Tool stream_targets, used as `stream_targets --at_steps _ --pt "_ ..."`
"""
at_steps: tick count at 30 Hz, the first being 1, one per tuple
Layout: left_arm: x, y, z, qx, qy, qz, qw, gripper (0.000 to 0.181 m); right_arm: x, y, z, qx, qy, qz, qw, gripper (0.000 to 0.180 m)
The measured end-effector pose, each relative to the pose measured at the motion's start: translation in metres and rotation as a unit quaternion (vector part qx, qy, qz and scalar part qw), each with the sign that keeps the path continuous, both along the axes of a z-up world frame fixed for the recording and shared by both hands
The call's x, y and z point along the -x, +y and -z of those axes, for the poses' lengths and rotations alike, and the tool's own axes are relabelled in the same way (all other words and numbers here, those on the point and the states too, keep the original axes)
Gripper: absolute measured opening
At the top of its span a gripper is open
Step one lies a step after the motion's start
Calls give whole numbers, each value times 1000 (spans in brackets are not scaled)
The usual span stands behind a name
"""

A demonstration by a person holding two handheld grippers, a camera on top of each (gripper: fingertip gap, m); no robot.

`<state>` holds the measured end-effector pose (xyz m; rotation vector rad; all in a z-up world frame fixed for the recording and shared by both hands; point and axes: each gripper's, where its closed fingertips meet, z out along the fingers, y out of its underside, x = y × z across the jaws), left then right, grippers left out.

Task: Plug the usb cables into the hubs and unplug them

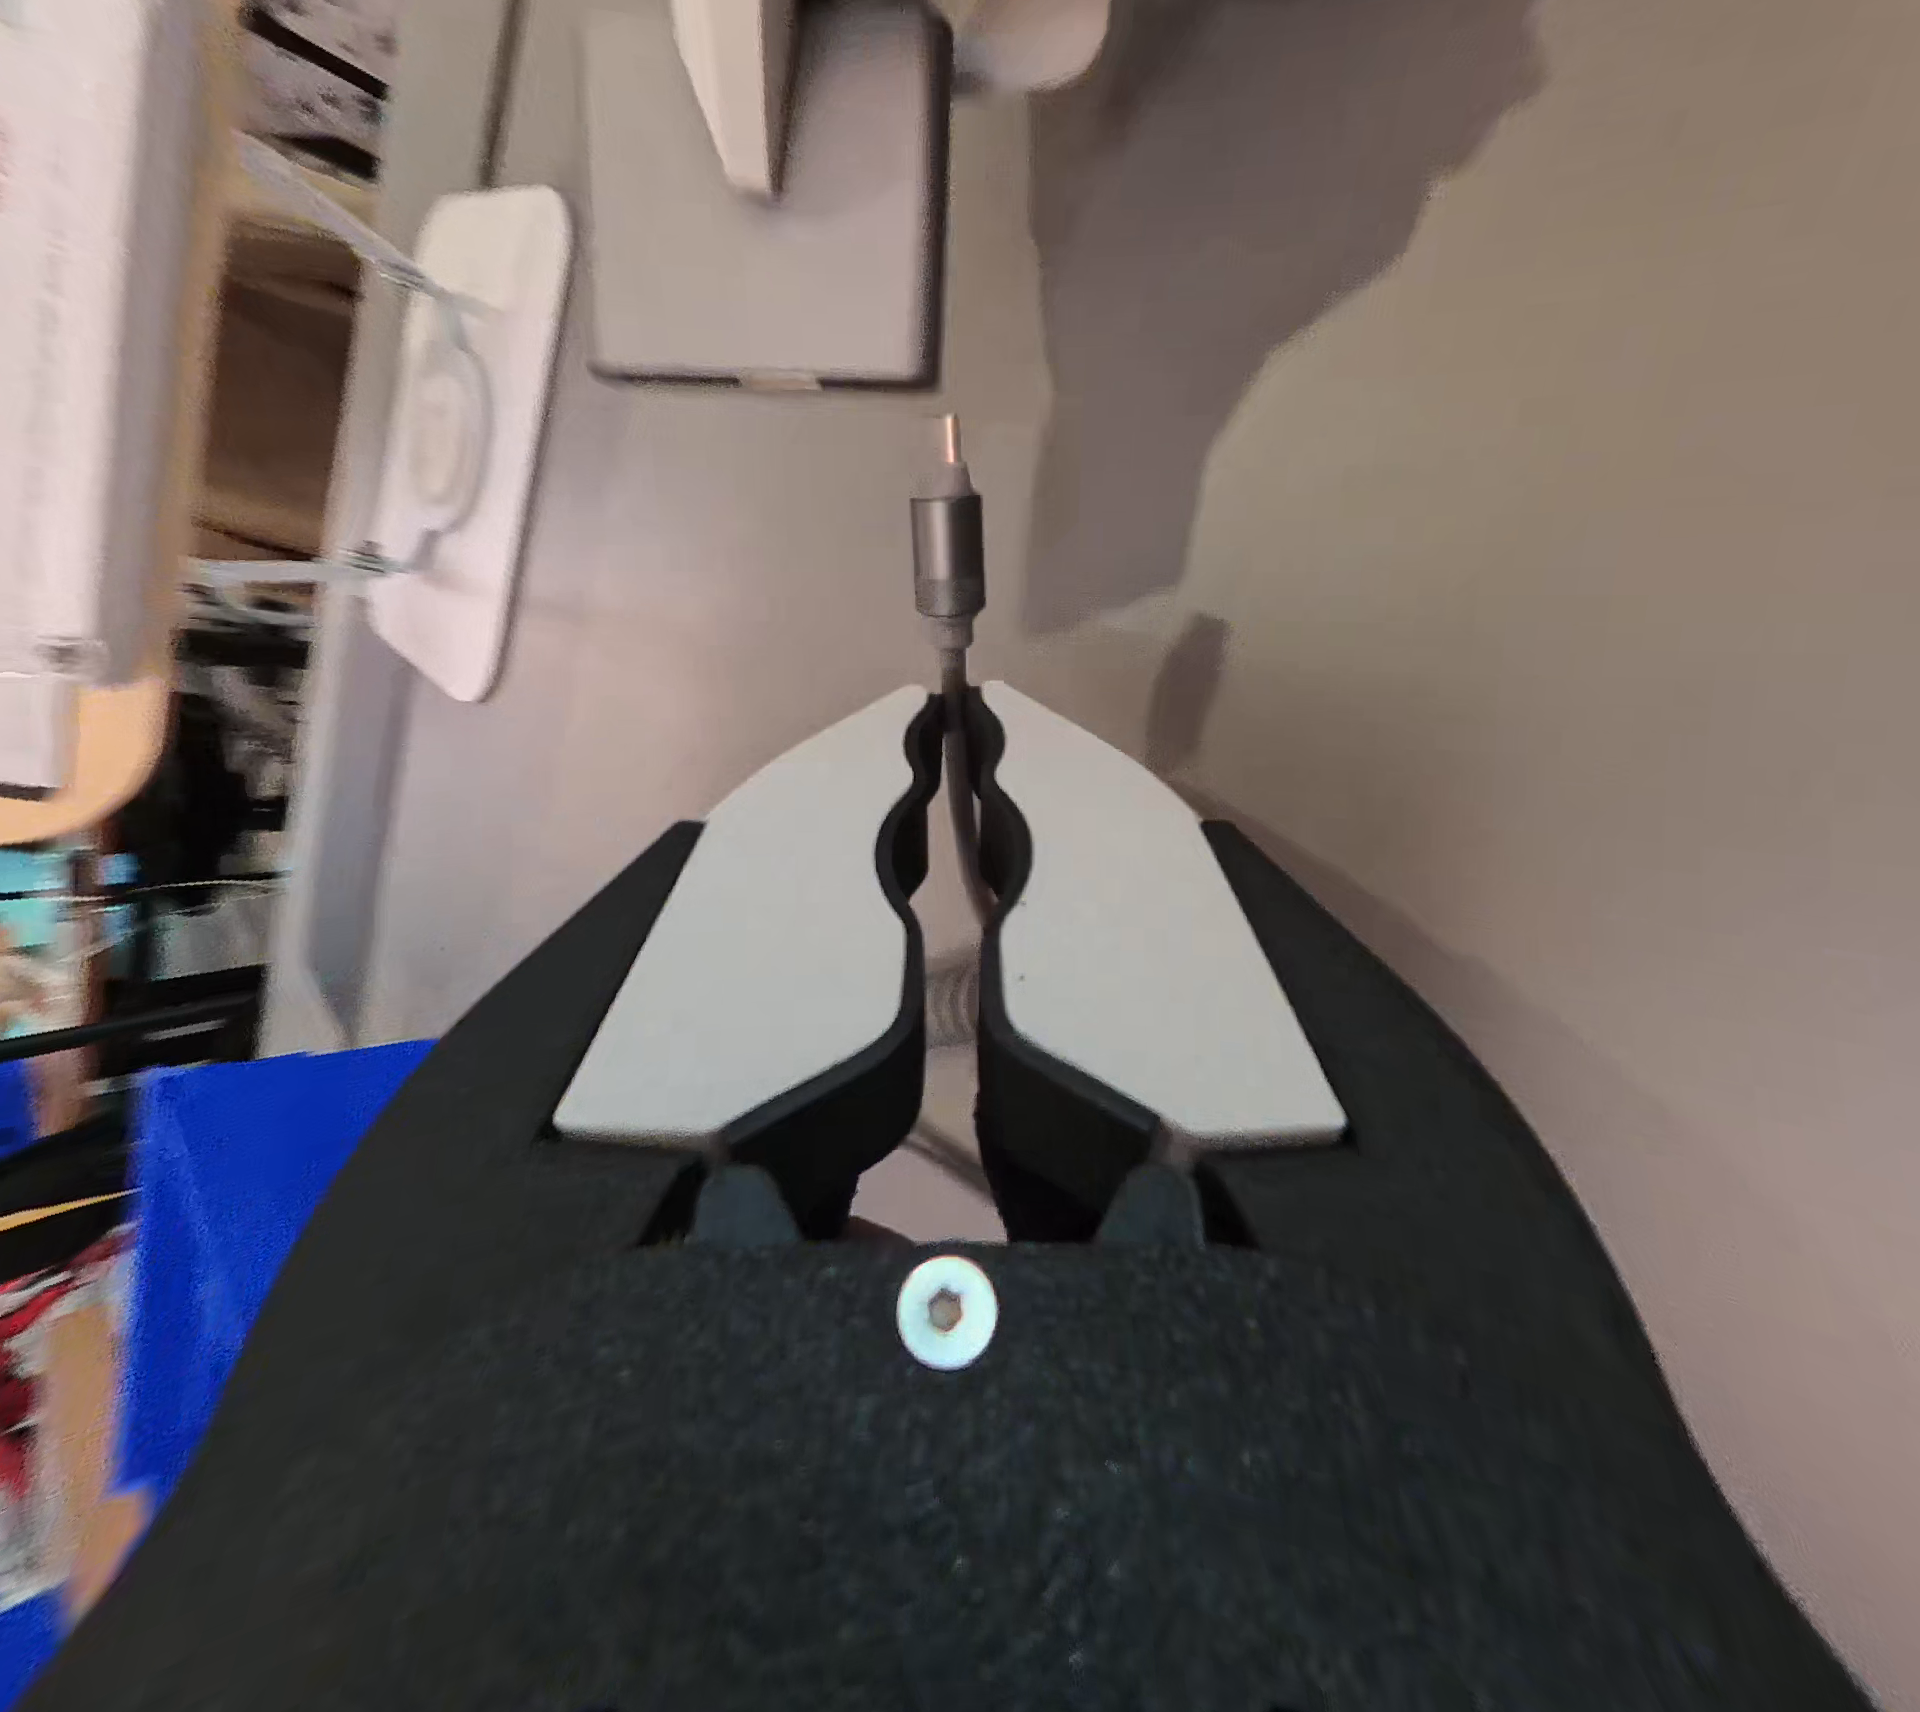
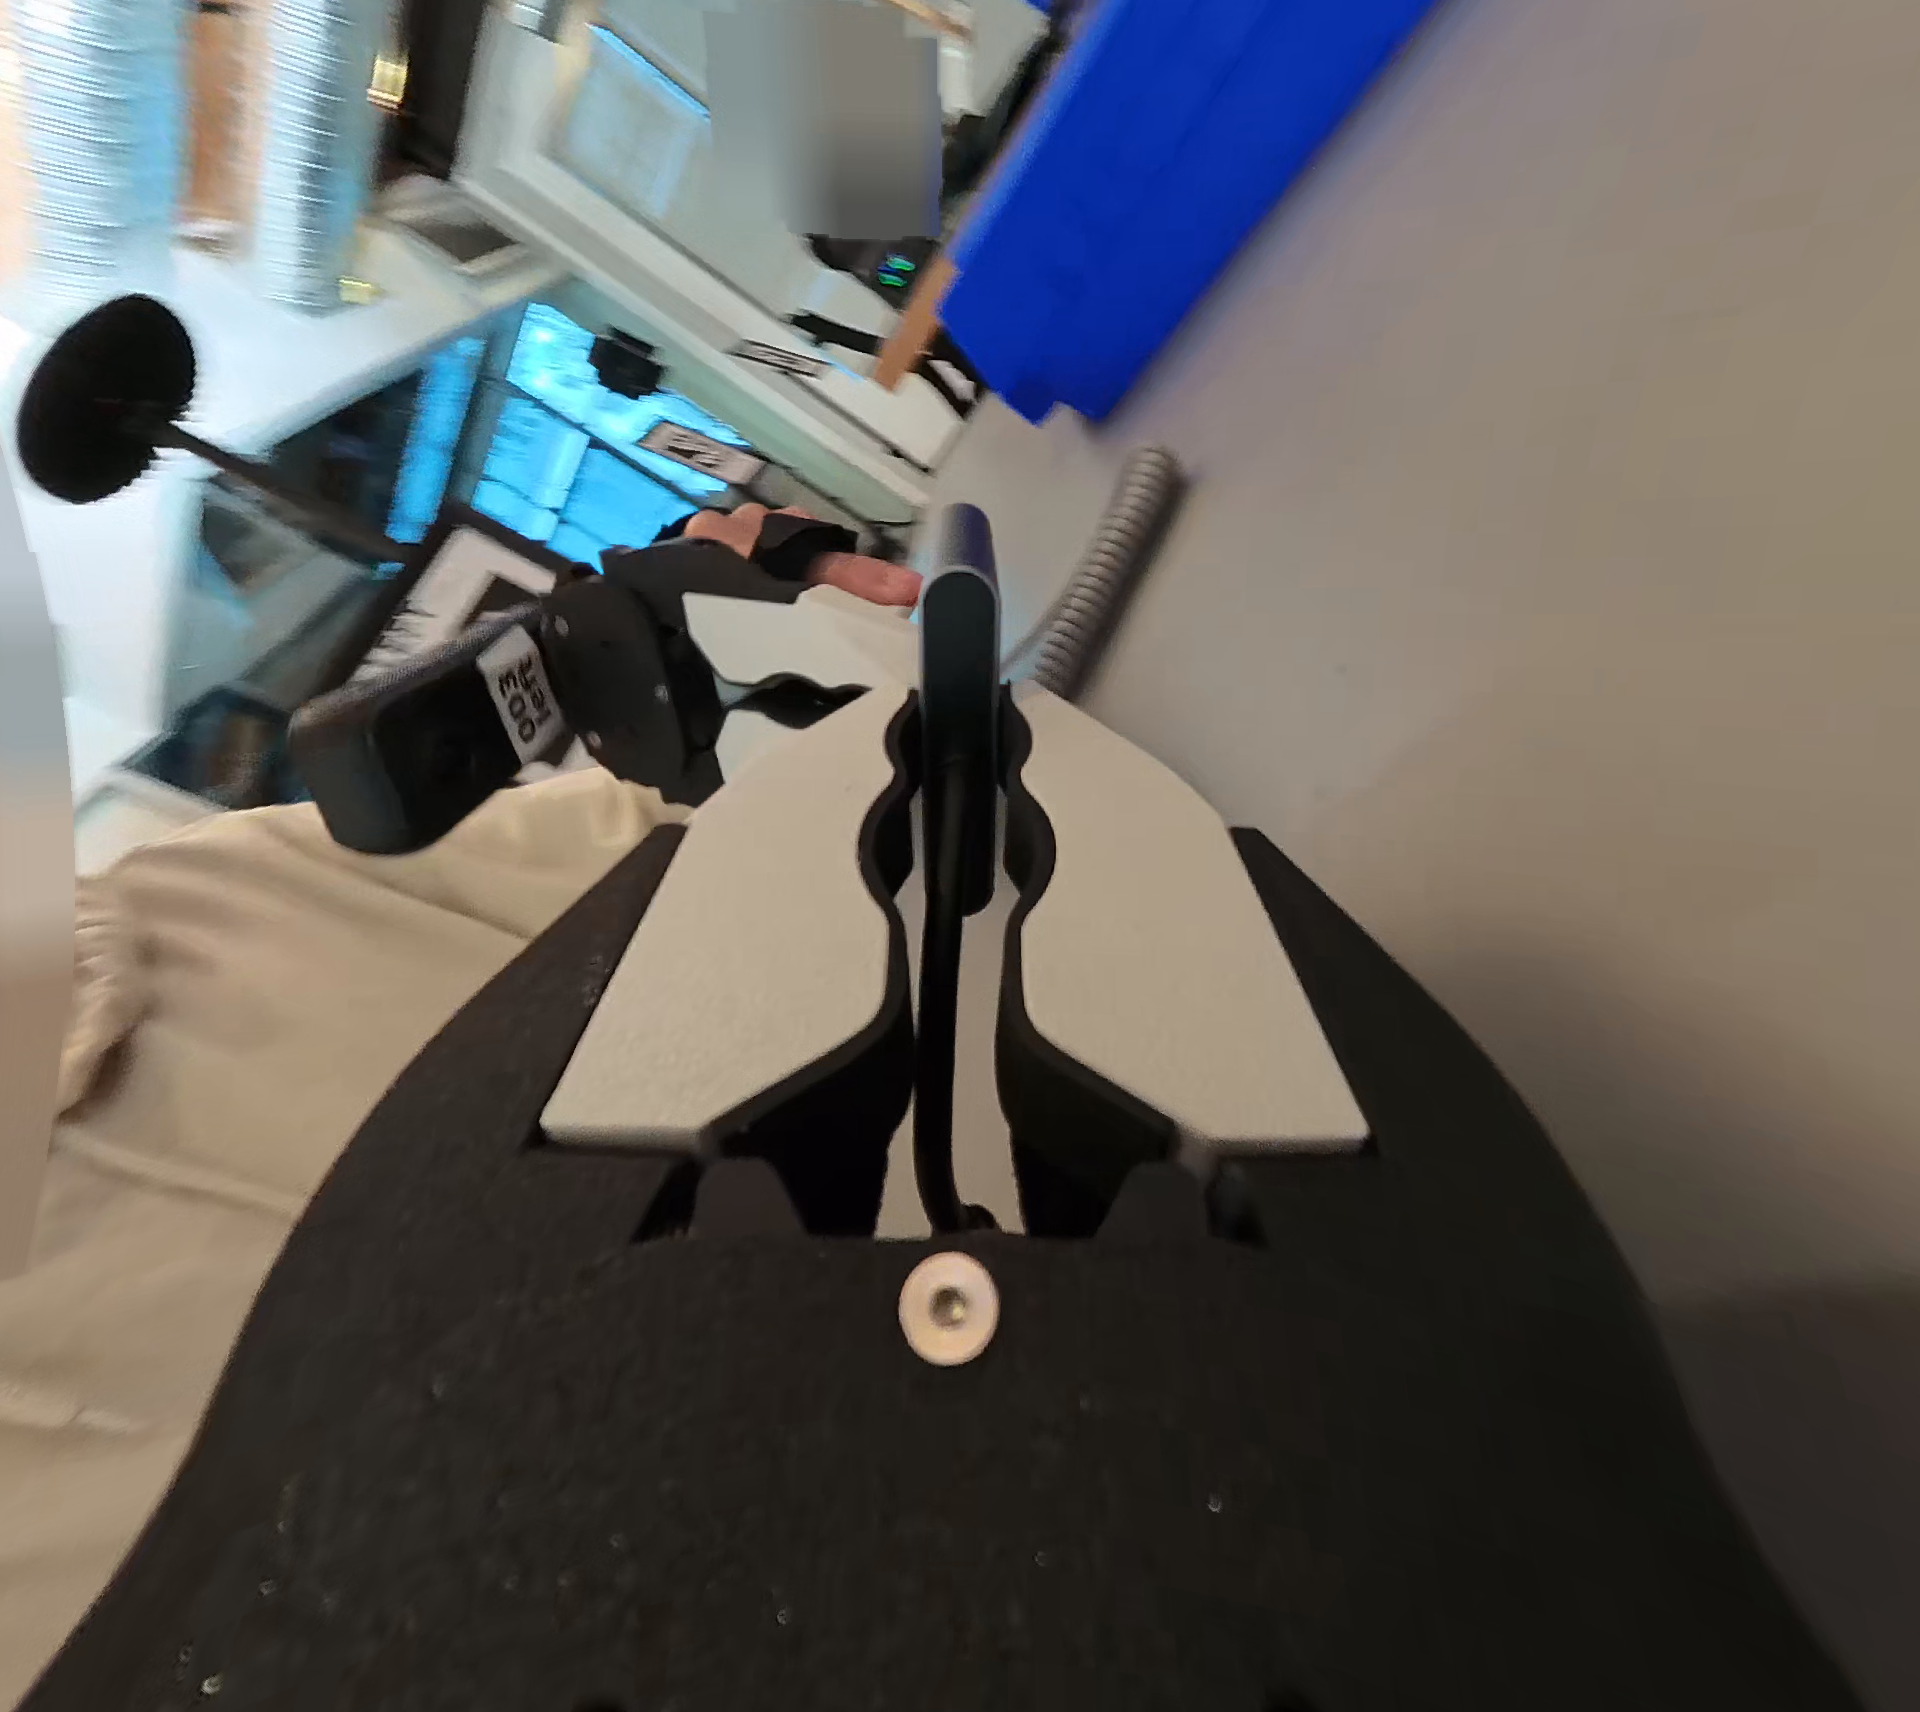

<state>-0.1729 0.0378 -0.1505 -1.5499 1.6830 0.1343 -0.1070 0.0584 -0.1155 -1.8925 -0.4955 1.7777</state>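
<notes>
Grey-padded left tongs point(image 1: 954, 698) clenched on USB-C cable point(image 1: 948, 532) | right tongs point(image 2: 956, 712) clenched on dark hub point(image 2: 961, 675)

Your left gripper point(image 1: 954, 698) is clamped on a grey USB cable point(image 1: 962, 815) just behind its metal plug point(image 1: 947, 542), whose tip points at a grey hub point(image 1: 764, 208) lying near on the grey table point(image 1: 1558, 519), not touching it.

The silver metal-tipped usb cable point(image 1: 947, 561) juts forward from the left claw point(image 1: 954, 701); ahead lies a flat grey rectangular pad point(image 1: 764, 291), a white oval-lidded container point(image 1: 473, 436) to its left.
</notes>
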Motion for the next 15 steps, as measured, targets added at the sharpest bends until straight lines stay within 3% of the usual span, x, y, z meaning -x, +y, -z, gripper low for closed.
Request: stream_targets --at_steps 4,9,15 --pt "0 -10 29 114 -3 23 993 4 -16 6 -8 -21 -15 34 999 12" --pt "-15 -17 38 187 -32 50 981 4 -30 8 -23 -38 10 54 998 12" --pt "-26 -22 24 244 -101 76 961 28 -30 8 -25 -38 20 50 998 12"
